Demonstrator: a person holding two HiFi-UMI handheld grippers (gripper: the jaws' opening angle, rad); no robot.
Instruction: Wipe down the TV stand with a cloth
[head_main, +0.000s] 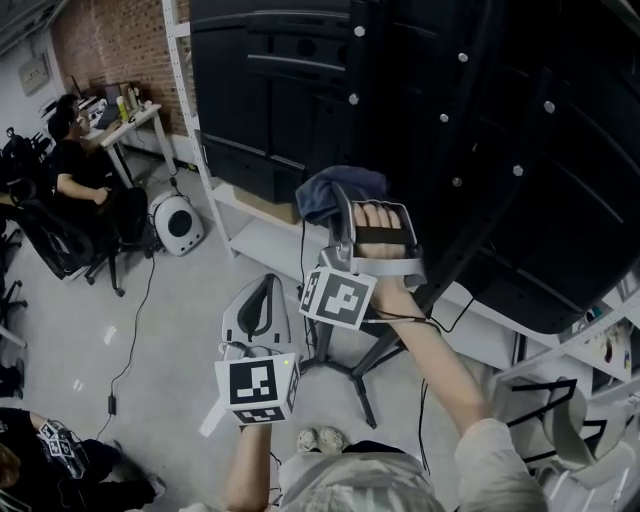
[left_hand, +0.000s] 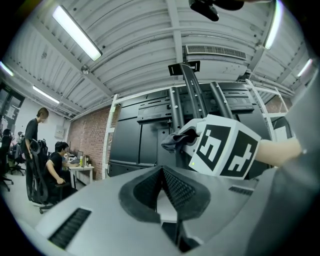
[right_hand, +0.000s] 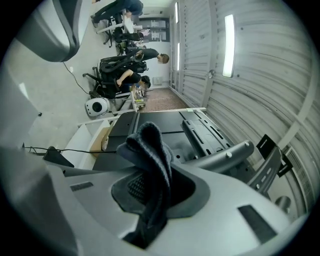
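A dark blue cloth (head_main: 340, 190) is bunched in my right gripper (head_main: 346, 205), which is shut on it and held up near the black back panels of the screens (head_main: 480, 130). In the right gripper view the cloth (right_hand: 151, 150) stands up between the jaws and hides their tips, in front of a grey mount arm (right_hand: 225, 156). The stand's black legs (head_main: 348, 368) rest on the floor below. My left gripper (head_main: 264, 296) hangs lower and to the left, shut with nothing in it; its pads (left_hand: 172, 187) meet at the tip. The right gripper's marker cube (left_hand: 225, 146) and the cloth (left_hand: 176, 139) show in the left gripper view.
A white shelf frame (head_main: 262, 238) runs under the screens. People sit at a desk (head_main: 130, 122) at the far left. A round white appliance (head_main: 178, 222) and a cable (head_main: 128, 352) lie on the floor. Grey chairs (head_main: 560, 425) stand at lower right.
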